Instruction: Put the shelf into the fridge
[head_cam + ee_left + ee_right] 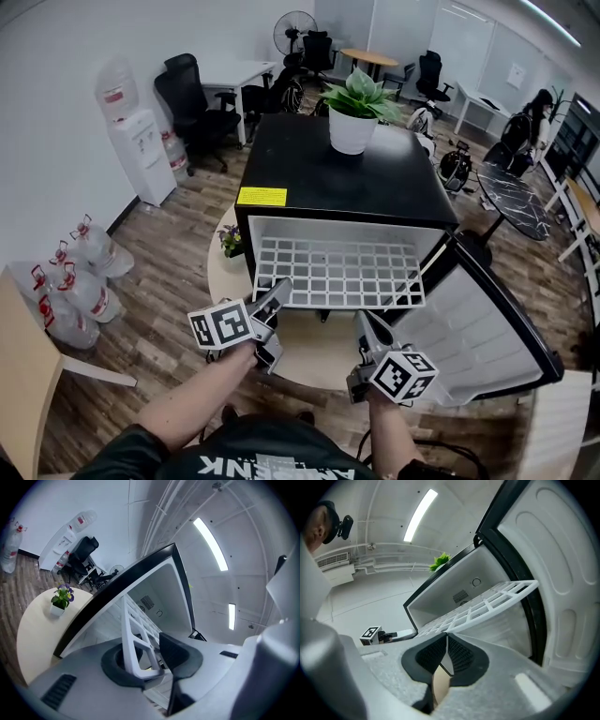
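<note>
Standing on a round pale surface [223, 277], a black fridge [319, 173] has its door [487, 328] swung wide to the person's right. A leafy plant [354, 111] in a white pot sits on the fridge's top. A small flower pot [231, 242] rests on the surface by the fridge's left front corner.

The white grid shelf [337, 272] lies roughly level, partly inside the fridge, with its front edge reaching out past the opening.

The left hand-held gripper [275, 295] is at the shelf's front left corner. In the left gripper view the shelf's corner bar [133, 637] stands between the two dark pads, and the left hand-held gripper [147, 656] pinches it.

The right hand-held gripper [368, 323] is at the front edge, nearer the door side. In the right gripper view its pads [461, 656] are drawn almost together just under the shelf [487, 604], with only a thin pale sliver, apparently the front rim, nipped between them.

A water dispenser [141, 150] stands against the wall at the left.
</note>
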Motion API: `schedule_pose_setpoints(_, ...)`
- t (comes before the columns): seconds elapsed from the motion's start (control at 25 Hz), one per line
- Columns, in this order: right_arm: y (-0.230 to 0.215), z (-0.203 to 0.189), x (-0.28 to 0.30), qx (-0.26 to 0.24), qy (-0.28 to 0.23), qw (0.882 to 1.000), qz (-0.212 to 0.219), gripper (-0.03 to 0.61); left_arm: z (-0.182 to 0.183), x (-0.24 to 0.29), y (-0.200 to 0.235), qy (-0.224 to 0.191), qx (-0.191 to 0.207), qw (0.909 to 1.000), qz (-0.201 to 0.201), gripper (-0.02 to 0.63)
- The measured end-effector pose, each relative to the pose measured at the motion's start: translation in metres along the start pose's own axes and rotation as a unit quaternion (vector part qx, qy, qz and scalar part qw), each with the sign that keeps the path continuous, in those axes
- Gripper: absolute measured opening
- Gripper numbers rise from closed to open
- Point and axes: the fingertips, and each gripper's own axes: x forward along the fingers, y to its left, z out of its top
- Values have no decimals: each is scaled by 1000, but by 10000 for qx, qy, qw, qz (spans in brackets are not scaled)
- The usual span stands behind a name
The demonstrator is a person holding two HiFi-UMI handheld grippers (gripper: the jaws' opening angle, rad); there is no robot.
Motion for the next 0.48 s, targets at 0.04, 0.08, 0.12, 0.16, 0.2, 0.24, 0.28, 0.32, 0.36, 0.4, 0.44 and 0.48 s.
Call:
schedule_pose_setpoints(0.04,0,0,0,25,-20,10000,-1,19,0,-2,0,-52,97,9999,-13,114)
schedule_pose_setpoints(0.08,0,1,0,40,-46,10000,-3,19,0,-4,-2,-122,223,9997,-15,114)
schedule_pose_setpoints(0.12,0,2,1,34,-56,10000,-10,19,1,-8,-3,-204,335,9992,-2,115)
schedule_pose_setpoints(0.16,0,3,1,18,-38,10000,-19,19,0,-10,-4,-275,372,9989,28,118)
schedule_pose_setpoints(0.2,0,3,1,16,1,10000,-26,19,-2,-13,-4,-320,316,9990,72,118)
schedule_pose_setpoints(0.24,-2,2,2,39,41,10000,-26,19,-6,-14,-4,-344,204,9991,123,118)
schedule_pose_setpoints(0.28,-2,2,2,74,73,9999,-24,18,-9,-16,-4,-369,102,9991,180,118)
schedule_pose_setpoints(0.32,-3,1,2,98,93,9999,-24,19,-12,-18,-4,-417,71,9988,246,118)
schedule_pose_setpoints(0.36,-3,0,2,107,104,9999,-26,20,-14,-21,-5,-485,98,9983,312,118)
schedule_pose_setpoints(0.4,-4,-1,2,104,114,9999,-24,18,-16,-24,-5,-552,124,9977,363,118)
schedule_pose_setpoints(0.44,-4,-1,2,93,126,9999,-14,18,-18,-27,-6,-607,116,9973,396,118)
schedule_pose_setpoints(0.48,-4,0,2,77,147,9999,5,18,-20,-28,-7,-651,89,9969,423,118)
